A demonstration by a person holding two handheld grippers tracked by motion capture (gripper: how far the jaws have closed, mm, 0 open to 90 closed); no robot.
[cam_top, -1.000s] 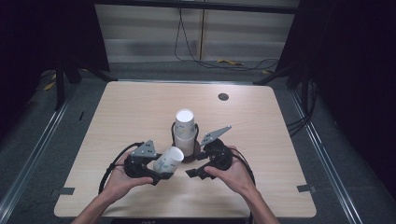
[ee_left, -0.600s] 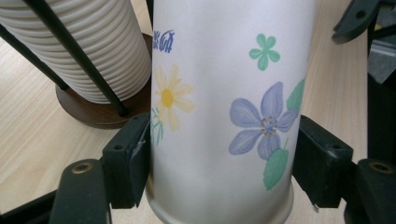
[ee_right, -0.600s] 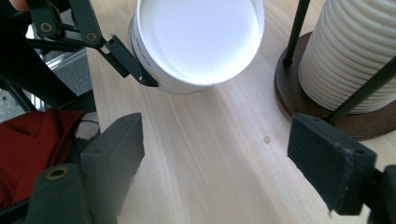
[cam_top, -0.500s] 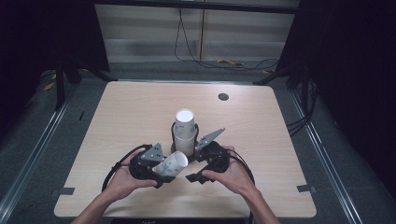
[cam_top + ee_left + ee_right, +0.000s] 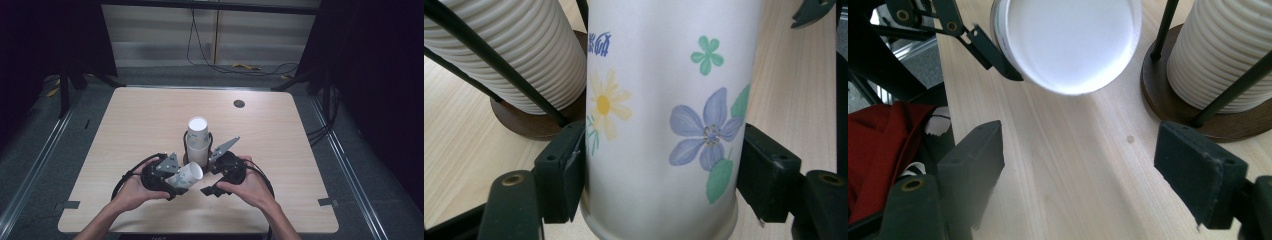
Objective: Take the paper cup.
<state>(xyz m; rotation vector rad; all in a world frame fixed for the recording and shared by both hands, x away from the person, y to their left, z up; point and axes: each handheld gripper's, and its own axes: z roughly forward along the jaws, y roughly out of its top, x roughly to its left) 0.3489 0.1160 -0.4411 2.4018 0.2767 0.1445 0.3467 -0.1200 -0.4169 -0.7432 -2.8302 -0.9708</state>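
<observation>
- Left gripper [image 5: 172,184], lower centre-left of high view: clamped on paper cup [image 5: 184,176], pads pressing both sides of the wall in left gripper view.
- Cup held sideways, just off table [image 5: 125,130], mouth toward frame right — prob. so the other tool can get at the rim.
- Right gripper [image 5: 212,187], lower centre: jaws apart w/ nothing between, just been closing somewhat; bare wood under them in right gripper view, cup's white inside [image 5: 1068,42] at upper centre.
- Cup look: white paper, printed flowers — yellow daisy [image 5: 605,106], blue-violet bloom, green leaves; rolled rim.
- Just behind, mid-frame: cup stack [image 5: 198,141] in wire holder on dark round base [image 5: 1193,107], ribbed w/ nested rims; source of the single cup, likely.
</observation>
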